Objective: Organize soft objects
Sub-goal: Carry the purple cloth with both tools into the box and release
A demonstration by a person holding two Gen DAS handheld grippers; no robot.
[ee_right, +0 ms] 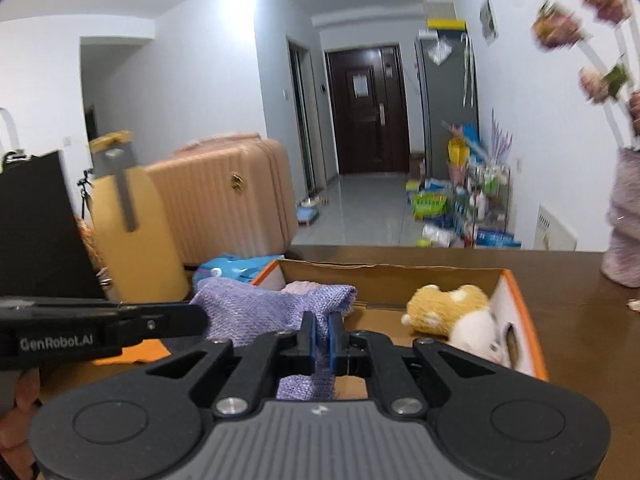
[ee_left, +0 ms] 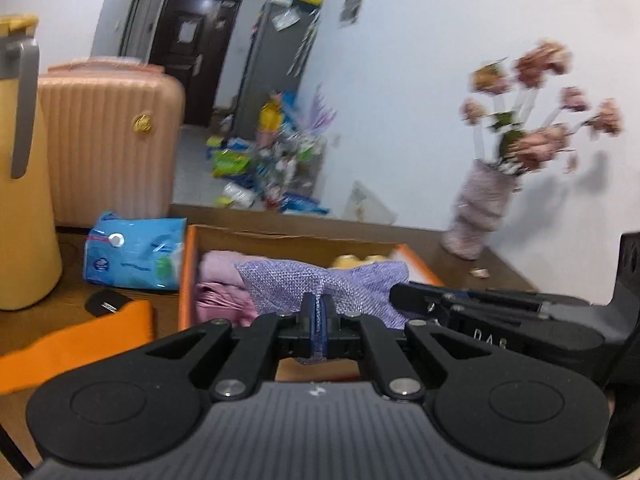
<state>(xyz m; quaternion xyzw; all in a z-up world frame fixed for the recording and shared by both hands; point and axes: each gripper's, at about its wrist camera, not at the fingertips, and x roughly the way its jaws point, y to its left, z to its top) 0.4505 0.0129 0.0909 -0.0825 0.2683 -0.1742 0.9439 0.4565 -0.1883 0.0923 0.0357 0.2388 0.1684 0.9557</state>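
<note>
A purple knit cloth hangs over an open cardboard box with orange rims. My left gripper is shut on the cloth's near edge. My right gripper is shut on the same cloth a little further along. Both hold it above the box. A pink folded fabric lies in the box's left part. A yellow and white plush toy lies in its right part; only its top shows in the left wrist view.
A blue tissue pack, a yellow thermos jug and an orange box lid are left of the box. A vase of pink flowers stands at the right by the wall. A pink suitcase stands behind the table.
</note>
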